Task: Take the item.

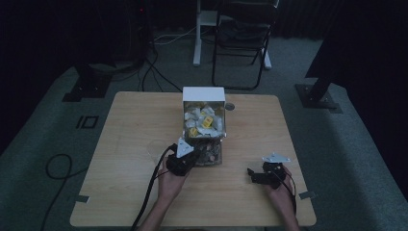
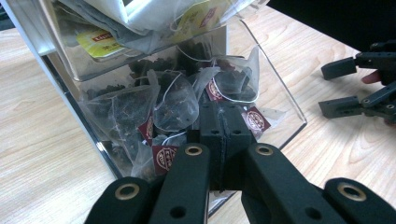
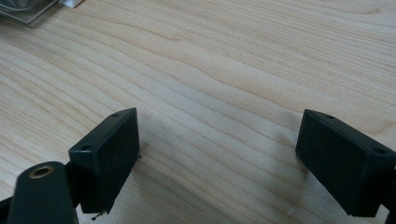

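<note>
A clear tea-bag dispenser (image 1: 204, 96) with a white top stands at the table's middle back. Its wall (image 2: 275, 88) opens into a low tray that holds several pyramid tea bags (image 2: 175, 100) with dark leaves and red tags. Bags with yellow tags (image 2: 102, 41) fill the section above. My left gripper (image 1: 191, 158) (image 2: 223, 112) reaches into that tray, shut, its tips against the bags. I cannot tell whether anything is pinched between them. My right gripper (image 1: 252, 175) (image 3: 217, 154) rests open over bare wood at the front right, also seen from the left gripper view as the right gripper (image 2: 343, 88).
The wooden table (image 1: 125, 144) has free room to the left and in front of the dispenser. A small round dark object (image 1: 230, 106) lies just right of the dispenser. A folding chair (image 1: 243, 38) and dark stands are on the carpet beyond the table.
</note>
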